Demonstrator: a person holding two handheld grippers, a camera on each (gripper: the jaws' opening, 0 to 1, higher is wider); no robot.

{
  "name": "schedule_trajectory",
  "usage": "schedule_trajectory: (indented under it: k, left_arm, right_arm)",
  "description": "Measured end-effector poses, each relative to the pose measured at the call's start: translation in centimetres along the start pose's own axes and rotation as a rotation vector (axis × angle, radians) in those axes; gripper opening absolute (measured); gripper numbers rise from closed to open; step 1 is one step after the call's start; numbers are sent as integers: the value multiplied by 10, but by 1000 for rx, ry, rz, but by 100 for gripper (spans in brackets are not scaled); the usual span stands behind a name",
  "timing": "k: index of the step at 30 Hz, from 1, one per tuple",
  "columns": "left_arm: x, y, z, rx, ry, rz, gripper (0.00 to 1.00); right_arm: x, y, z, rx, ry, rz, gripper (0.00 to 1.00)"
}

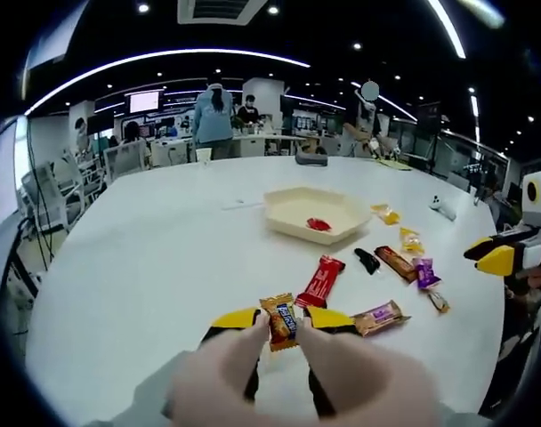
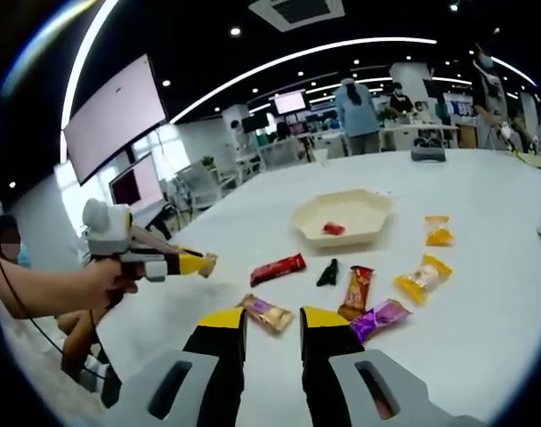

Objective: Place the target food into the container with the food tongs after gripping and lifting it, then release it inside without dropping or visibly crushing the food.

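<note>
Left tongs (image 1: 281, 322) clamped on an orange-and-blue wrapped snack (image 1: 280, 320), which is held between the yellow tips above the white tabletop (image 1: 146, 258). In the right gripper view the same tongs appear at left (image 2: 204, 263), raised clear of the surface, the snack (image 2: 206, 263) at their tips. Right tongs (image 2: 272, 322) stand apart, gripping nothing, above a tan-and-purple wrapped candy (image 2: 266, 312).

The shallow cream tray (image 1: 293, 222), the likely container, lies farther across the tabletop and already holds one small red sweet (image 1: 318, 224). A red bar (image 1: 321, 278), a brown bar (image 1: 395, 261), a purple candy (image 1: 426, 272) and yellow candies (image 1: 385, 213) lie on the tabletop outside the tray.

Progress, as judged: gripping and lifting appear done; carrying to the tray and releasing inside are left. The wrapper shows no visible crushing.
</note>
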State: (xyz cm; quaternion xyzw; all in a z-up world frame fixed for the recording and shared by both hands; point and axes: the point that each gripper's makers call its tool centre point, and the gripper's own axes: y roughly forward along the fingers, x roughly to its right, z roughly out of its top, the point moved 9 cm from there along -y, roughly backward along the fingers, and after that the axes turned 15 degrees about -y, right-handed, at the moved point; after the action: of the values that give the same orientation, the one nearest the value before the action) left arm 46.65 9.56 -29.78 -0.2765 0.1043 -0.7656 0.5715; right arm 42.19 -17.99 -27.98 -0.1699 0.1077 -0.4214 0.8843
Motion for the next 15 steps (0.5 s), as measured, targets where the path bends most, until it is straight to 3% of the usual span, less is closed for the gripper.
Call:
schedule_trajectory:
  k: [6,15]
  left_arm:
    - [-1,-6,1,2,-9,3,17]
    - [6,-5,17,26,-17,-22,17]
  right_arm:
    - [-1,0,0,6,1,-1,23]
    - [2,-3,0,22,12,-25,22]
